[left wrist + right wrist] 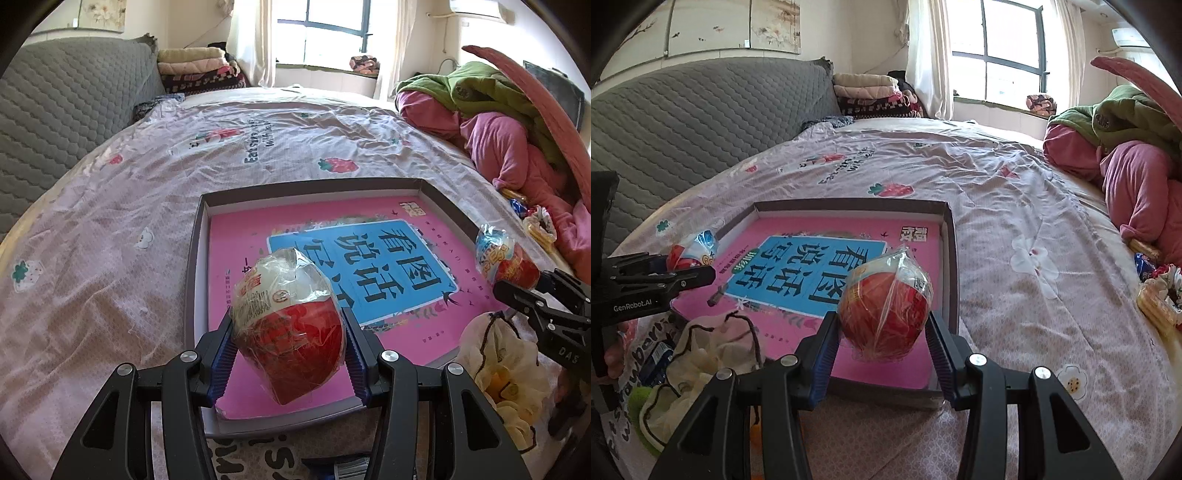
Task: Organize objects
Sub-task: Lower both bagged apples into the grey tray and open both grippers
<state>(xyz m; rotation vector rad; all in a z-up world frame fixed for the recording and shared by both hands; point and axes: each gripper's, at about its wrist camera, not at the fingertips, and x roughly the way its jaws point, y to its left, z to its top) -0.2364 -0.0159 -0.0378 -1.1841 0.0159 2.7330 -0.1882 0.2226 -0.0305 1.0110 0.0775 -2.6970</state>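
My left gripper [290, 343] is clamped on a wrapped snack ball [286, 325], held over the near left part of the box [192, 266] with the pink book [258, 229] in it. My right gripper [882, 332] grips another ball [886, 314] over the box's right side. Neither is set down yet; a cloth pouch [506, 365] and packets [535, 225] on the bed [110, 221] remain, I judge.

This is a bedroom in a home. A big bed [147, 184] fills the room, with a sheet printed with strawberries and flowers. A soft grey headboard [701, 122] stands behind it. Folded blankets [871, 92] are stacked in the corner. A window [1004, 51] with white curtains [927, 55] lets in daylight. Pink and green clothes [491, 122] lie heaped on the bed.
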